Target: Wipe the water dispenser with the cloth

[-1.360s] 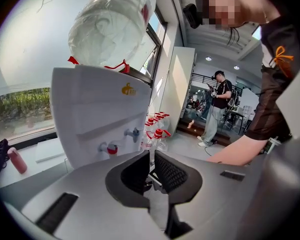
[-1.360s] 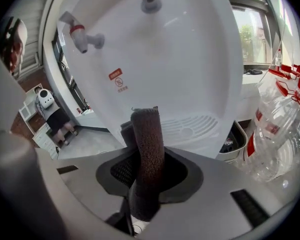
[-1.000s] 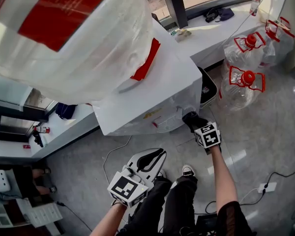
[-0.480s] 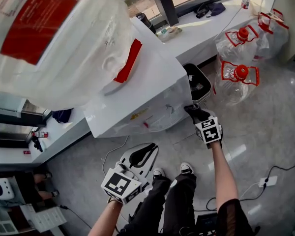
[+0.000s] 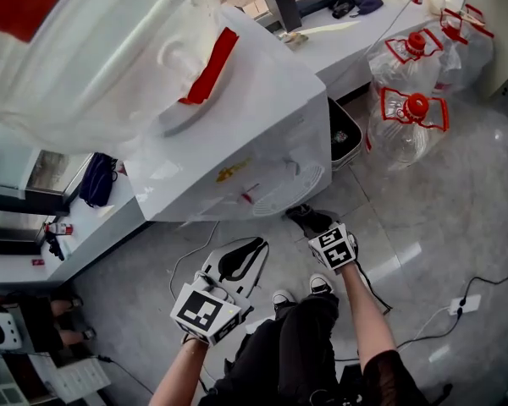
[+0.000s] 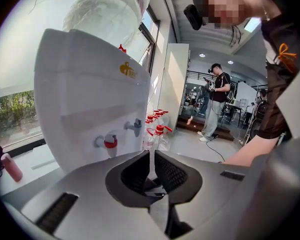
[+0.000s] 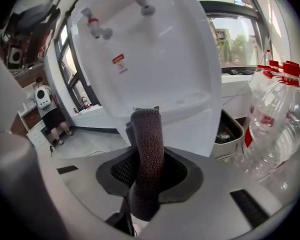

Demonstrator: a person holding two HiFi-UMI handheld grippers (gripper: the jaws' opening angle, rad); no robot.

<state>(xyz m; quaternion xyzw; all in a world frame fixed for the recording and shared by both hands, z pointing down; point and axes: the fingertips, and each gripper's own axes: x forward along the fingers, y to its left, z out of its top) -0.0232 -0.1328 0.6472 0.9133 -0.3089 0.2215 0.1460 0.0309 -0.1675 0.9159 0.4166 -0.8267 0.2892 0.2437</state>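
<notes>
The white water dispenser (image 5: 237,134) stands in front of me with a large clear bottle (image 5: 93,49) on top. Its red tap (image 6: 110,144) and blue tap (image 6: 135,126) show in the left gripper view. My right gripper (image 5: 313,225) is shut on a dark grey cloth (image 7: 147,149) and hangs below the dispenser's (image 7: 155,59) front, a little off its surface. The cloth (image 5: 300,215) sticks up between the jaws. My left gripper (image 5: 256,250) is lower left, shut and holding nothing, pointing at the dispenser (image 6: 85,94) from a distance.
Spare water bottles with red caps (image 5: 411,121) stand on the floor at right, beside a small bin (image 5: 345,138). A window ledge (image 5: 364,36) runs behind. Cables (image 5: 483,290) lie on the floor. Another person (image 6: 215,101) stands far back in the room.
My right gripper with the cloth has come down and back from the dispenser's front near the taps to below it. The left gripper has stayed low.
</notes>
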